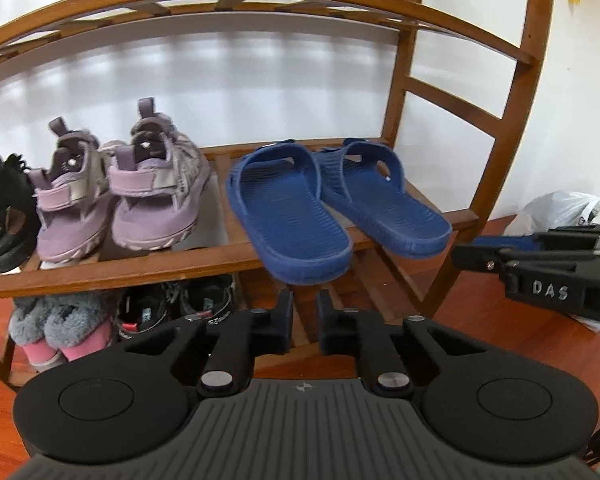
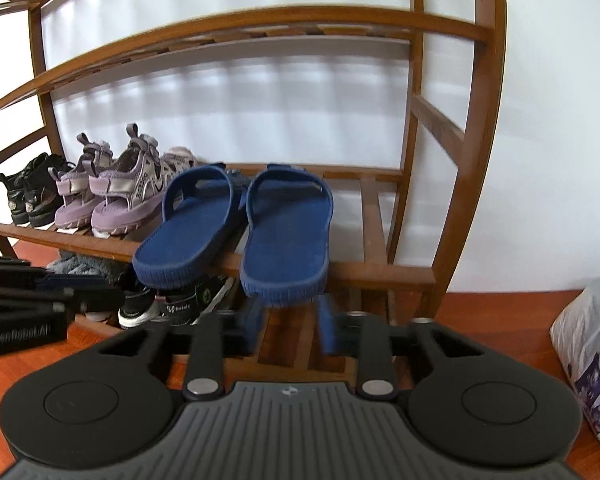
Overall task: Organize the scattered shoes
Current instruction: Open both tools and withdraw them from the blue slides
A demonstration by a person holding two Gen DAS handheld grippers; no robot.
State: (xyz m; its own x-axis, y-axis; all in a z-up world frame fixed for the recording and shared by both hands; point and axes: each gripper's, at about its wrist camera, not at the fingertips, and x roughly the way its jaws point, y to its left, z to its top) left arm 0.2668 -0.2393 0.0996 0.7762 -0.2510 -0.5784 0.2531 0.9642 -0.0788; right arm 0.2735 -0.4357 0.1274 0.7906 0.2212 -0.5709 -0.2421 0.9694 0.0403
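While both pairs sit on the wooden slatted shoe rack point(image 1: 112, 272), I read it left to right: black leather shoes point(image 1: 0, 208), lilac strapped sandals point(image 1: 112, 200), then the dark blue rubber slippers point(image 1: 296, 216), heels overhanging the front rail. My left gripper point(image 1: 304, 312) is clenched on nothing just below the left slipper's heel. My right gripper point(image 2: 288, 324) is blurred, holding nothing, under the right slipper; its long axis points straight at me.
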